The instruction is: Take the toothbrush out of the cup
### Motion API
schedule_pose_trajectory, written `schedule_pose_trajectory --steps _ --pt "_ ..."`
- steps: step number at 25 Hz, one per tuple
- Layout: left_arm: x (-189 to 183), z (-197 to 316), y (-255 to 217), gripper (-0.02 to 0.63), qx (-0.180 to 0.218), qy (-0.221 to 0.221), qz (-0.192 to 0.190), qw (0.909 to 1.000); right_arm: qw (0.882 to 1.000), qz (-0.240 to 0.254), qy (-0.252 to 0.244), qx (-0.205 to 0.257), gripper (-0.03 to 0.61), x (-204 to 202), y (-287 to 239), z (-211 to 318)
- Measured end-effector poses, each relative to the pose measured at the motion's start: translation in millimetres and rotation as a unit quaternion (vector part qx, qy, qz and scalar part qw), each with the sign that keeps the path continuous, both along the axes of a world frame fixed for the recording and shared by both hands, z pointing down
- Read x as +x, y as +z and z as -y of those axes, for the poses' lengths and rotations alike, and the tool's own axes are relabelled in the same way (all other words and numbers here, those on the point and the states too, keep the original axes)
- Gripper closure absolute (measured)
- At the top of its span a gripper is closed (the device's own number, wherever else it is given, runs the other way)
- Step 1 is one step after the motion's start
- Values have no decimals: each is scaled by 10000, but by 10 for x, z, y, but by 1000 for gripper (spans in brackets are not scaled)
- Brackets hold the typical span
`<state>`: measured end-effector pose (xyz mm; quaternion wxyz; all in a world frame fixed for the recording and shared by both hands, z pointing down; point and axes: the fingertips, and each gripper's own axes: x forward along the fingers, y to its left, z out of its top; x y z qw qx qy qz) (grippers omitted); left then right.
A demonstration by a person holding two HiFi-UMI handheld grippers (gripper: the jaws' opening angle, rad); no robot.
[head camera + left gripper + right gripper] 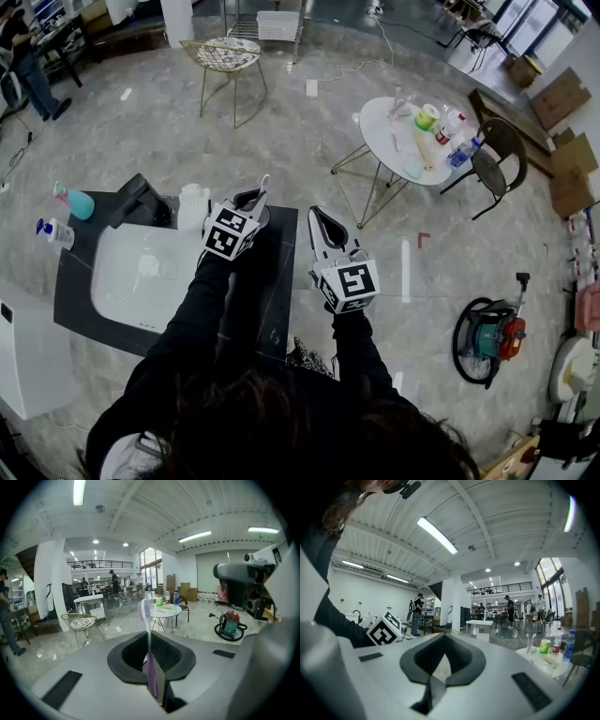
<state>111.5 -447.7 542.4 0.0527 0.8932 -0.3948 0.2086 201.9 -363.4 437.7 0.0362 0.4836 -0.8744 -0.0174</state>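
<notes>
the left tongs [253,199] are clamped on the purple handle of the toothbrush [148,634], which stands upright between the pads with its bristle head at the top. in the head view the brush shows only as a thin pale tip above the tongs, over the dark bench [277,281] and just right of the white cup [192,206]. the right tongs [323,223] are closed on nothing and sit past the bench's right edge, apart from the left pair.

left of the cup stands a black faucet [141,199] over the white basin [131,281]. a teal bottle [77,202] and a pump bottle [56,232] stand near the bench's far left corner, well clear of the brush. nothing stands close above or to the right of the brush.

beyond the bench the floor [309,141] is open. a wire chair [225,54] and a round table [384,122] loaded with bottles stand well away, and a vacuum cleaner [489,336] lies far to the right.

the body of the left tongs hides the lower end of the brush, so i cannot tell whether it touches the cup or the bench. the person's dark sleeves and hair cover the bench's near edge.
</notes>
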Motion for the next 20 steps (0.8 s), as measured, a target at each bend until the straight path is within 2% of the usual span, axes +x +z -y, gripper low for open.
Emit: schedule_pose_trajectory --steps 8,12,15,20 --pt "-41 -125 -582 589 525 28 -584 9969 9999 43 -42 104 574 -48 -71 -69" --pt "-35 -310 -937 589 644 83 -997 9929 9998 85 -70 191 574 -102 -129 -119" --pt "-28 -483 -1158 589 807 151 -1140 9901 9996 112 -72 262 574 -113 -184 -149" --pt "-134 -641 -1533 589 946 -73 -1709 9807 9993 145 -132 327 574 -155 -249 -215"
